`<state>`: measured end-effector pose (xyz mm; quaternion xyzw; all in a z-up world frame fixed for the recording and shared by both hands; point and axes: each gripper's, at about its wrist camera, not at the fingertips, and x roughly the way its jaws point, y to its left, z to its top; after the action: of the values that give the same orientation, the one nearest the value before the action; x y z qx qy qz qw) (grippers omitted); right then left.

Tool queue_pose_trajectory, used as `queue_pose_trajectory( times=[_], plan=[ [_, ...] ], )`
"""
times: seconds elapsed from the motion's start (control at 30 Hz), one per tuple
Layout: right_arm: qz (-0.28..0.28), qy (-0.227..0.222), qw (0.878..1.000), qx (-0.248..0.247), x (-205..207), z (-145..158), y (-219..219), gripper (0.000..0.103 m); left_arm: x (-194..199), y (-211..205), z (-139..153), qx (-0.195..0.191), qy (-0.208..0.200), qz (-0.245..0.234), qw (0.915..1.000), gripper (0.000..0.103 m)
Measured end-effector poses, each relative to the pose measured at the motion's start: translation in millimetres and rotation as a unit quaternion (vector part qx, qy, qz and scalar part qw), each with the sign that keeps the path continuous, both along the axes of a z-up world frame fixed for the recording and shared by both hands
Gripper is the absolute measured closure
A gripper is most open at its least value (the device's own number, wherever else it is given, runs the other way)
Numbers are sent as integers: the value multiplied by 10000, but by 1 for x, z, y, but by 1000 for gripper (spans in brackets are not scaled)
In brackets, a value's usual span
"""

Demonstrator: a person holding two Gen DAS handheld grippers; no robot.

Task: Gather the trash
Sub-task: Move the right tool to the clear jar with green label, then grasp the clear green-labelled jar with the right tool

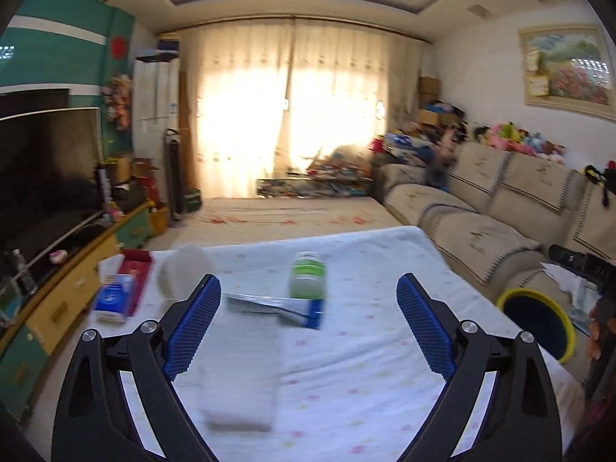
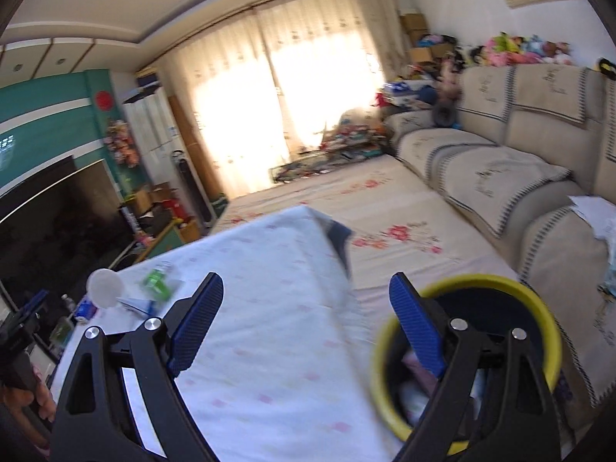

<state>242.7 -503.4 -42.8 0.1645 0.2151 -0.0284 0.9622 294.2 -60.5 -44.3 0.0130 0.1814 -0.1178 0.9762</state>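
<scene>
My left gripper (image 1: 309,283) stands open above the white-clothed table (image 1: 385,346), nothing between its blue pads. Ahead of it lie a flat white tissue (image 1: 240,369), a silver and blue wrapper (image 1: 269,306), a green-labelled bottle (image 1: 307,275) and a tipped white cup (image 1: 184,269). A yellow-rimmed bin (image 1: 539,319) stands off the table's right edge. My right gripper (image 2: 306,279) is open and empty over the table's right edge, its right finger in front of the bin (image 2: 481,281), which holds blurred trash (image 2: 415,389). The cup (image 2: 102,287) and bottle (image 2: 156,279) show far left.
A blue tissue pack (image 1: 113,300) and a red box (image 1: 134,269) lie at the table's left. A beige sofa (image 1: 500,211) runs along the right, a television (image 1: 46,177) on a low cabinet along the left. A hand (image 2: 23,400) grips the other tool's handle.
</scene>
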Motion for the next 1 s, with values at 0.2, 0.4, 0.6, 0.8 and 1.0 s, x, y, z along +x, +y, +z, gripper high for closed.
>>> queue_pose_trajectory(
  times=[0.2, 0.4, 0.6, 0.8, 1.0],
  plan=[
    [565, 4, 9979, -329, 61, 16, 74, 19, 9, 101, -21, -494, 48, 1089, 9928, 11],
    [1180, 394, 9905, -580, 112, 6, 145, 19, 17, 127, -36, -877, 384, 1461, 9846, 11],
    [1534, 814, 9830, -597, 152, -15, 193, 19, 13, 112, -32, -856, 358, 1337, 9867, 11],
    [1427, 1096, 9809, -732, 193, -31, 229, 19, 10, 109, -33, -882, 392, 1299, 9868, 11],
    [1251, 1427, 9783, -833, 229, -45, 260, 19, 8, 109, -34, -893, 374, 1314, 9866, 11]
  ],
)
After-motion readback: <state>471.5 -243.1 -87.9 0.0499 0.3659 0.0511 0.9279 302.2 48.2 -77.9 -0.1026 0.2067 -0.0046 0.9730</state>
